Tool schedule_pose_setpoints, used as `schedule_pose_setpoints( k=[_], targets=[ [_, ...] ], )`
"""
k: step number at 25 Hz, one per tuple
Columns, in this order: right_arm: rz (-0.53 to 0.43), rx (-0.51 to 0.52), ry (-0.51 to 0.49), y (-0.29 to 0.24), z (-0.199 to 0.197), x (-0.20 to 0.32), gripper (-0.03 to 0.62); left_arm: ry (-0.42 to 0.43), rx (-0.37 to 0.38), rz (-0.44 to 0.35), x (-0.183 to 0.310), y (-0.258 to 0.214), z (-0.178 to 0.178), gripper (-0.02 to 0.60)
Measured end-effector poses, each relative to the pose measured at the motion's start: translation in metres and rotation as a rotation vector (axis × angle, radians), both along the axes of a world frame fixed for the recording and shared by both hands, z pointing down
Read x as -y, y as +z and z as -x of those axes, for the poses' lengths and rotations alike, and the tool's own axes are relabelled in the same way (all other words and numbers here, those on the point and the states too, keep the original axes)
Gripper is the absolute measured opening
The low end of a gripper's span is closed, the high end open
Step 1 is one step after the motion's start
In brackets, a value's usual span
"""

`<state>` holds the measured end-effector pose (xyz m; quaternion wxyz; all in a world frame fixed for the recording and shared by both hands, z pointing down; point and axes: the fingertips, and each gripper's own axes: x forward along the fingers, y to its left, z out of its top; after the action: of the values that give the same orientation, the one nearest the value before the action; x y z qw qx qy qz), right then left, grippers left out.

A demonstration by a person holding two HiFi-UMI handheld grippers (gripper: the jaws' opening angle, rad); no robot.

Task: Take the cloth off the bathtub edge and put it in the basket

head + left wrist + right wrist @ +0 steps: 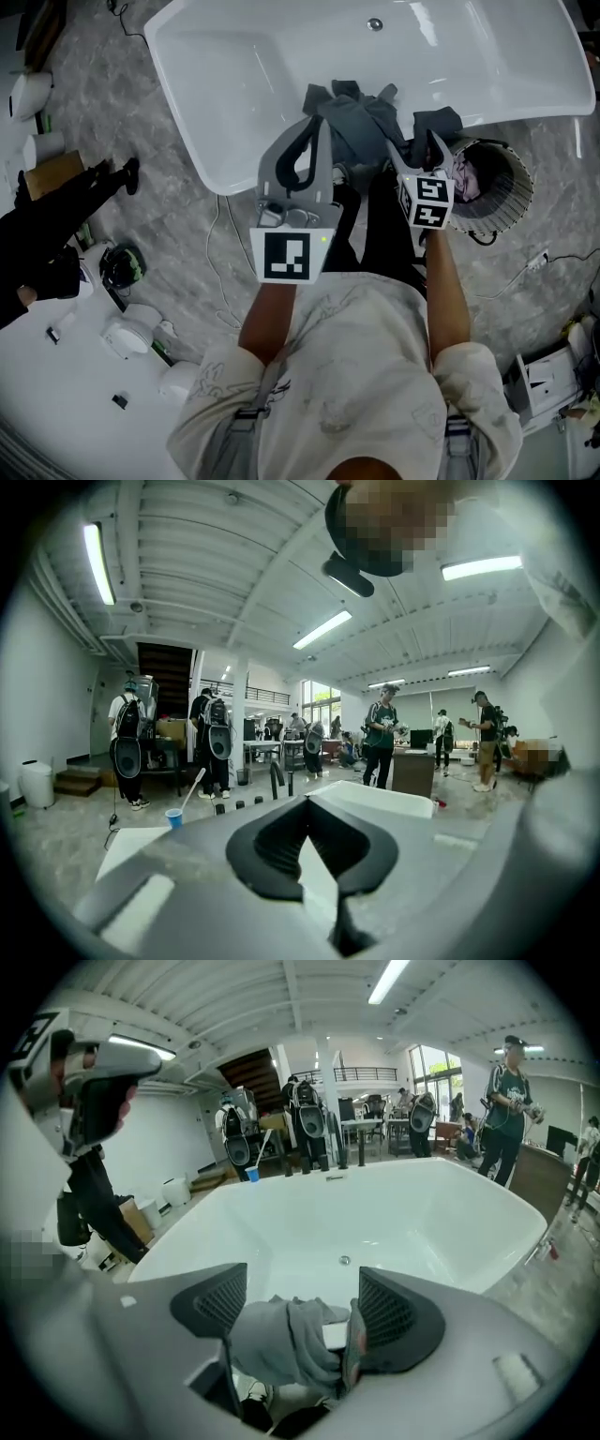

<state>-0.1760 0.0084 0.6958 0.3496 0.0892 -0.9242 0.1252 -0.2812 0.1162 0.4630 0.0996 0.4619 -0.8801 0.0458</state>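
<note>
1. Right claw (300, 1290) is spread open with the grey cloth (281, 1340) bunched between the jaws. The pads aren't biting it as far as I can see. The cloth is draped over the near bathtub edge (239, 183).
2. Left claw (314, 129) is closed on nothing and hovers just beside the cloth.
3. If it were me, I'd push in deeper so a thick fold sits between the pads and squeeze firmly. Then lift straight up so the hanging part clears the rim before swinging right.
4. Basket (514, 208) sits just right of the cloth, beside the tub. There's already some pinkish fabric-looking stuff in it, can't tell what exactly. The tub itself holds nothing, just the drain (375, 24).
</note>
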Motion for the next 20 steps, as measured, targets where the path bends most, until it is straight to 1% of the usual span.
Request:
schedule_pose_setpoints(
  k=[3, 9, 14, 20],
  targets=[
    [0.025, -0.062, -0.016, 0.028, -0.003, -0.003, 0.439, 0.003, -0.007, 0.007, 0.001, 0.008, -0.003, -0.003],
    [0.066, -0.168, -0.034, 0.080, -0.009, -0.007, 0.529, 0.008, -0.035, 0.043, -0.003, 0.030, -0.008, -0.003],
    [0.079, -0.235, -0.051, 0.112, -0.011, -0.007, 0.566, -0.001, -0.066, 0.073, -0.008, 0.049, -0.008, -0.003],
    [0.062, -0.292, -0.062, 0.139, -0.013, -0.004, 0.572, -0.006, -0.085, 0.100, -0.010, 0.066, -0.007, -0.003]
  ],
)
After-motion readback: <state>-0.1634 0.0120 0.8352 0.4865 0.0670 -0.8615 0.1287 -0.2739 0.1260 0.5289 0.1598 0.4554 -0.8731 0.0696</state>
